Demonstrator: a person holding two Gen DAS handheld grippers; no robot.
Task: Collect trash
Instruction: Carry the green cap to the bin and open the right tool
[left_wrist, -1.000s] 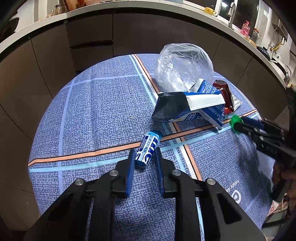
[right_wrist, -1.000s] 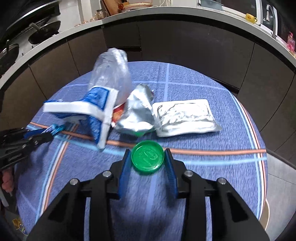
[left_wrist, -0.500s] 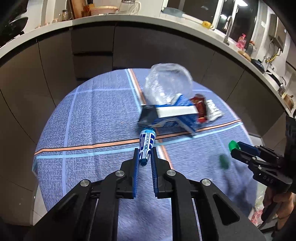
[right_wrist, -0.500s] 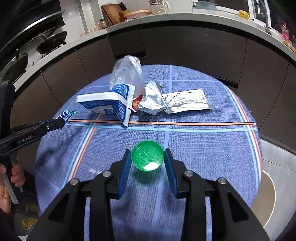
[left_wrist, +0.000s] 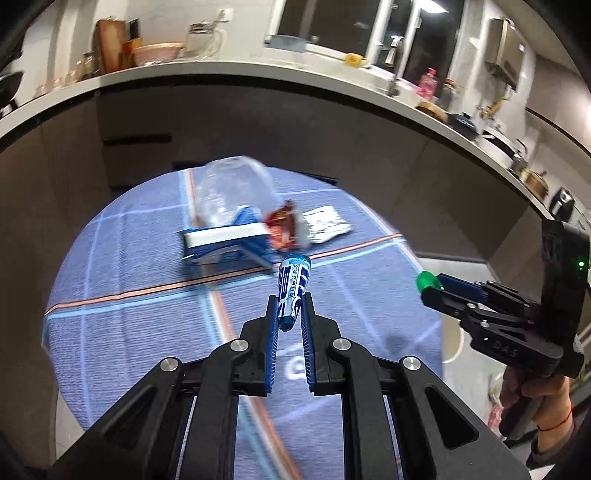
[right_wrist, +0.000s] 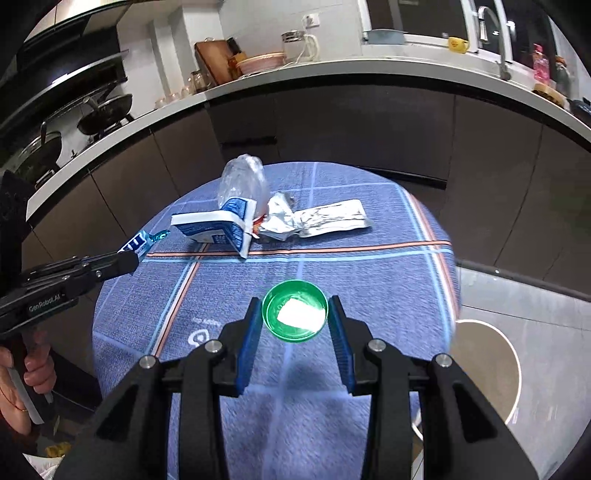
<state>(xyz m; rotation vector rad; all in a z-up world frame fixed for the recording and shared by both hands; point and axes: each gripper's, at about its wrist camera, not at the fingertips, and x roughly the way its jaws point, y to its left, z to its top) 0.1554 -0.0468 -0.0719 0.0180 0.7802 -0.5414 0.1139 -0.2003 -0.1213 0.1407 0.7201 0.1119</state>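
2 fisheye wrist views look forward and down over a blue table (left_wrist: 122, 266) from its near edge, toward the far kitchen counter (right_wrist: 332, 79). Both share the carton (left_wrist: 225, 240) and each other's gripper.

I see the left hand-held gripper (left_wrist: 290, 312) is matt black plastic with ribbed blue pads and shiny metal screws; it pinches a glossy blue-white wrapper (left_wrist: 291, 291). The right hand-held gripper (right_wrist: 294, 314) holds a smooth green plastic lid (right_wrist: 294, 315) that reflects light. The counter (right_wrist: 369, 273) wears a woven blue cloth. On it lie crinkled silver foil (right_wrist: 325, 219), a clear plastic bag (right_wrist: 242, 181) and a paper carton (right_wrist: 218, 227).
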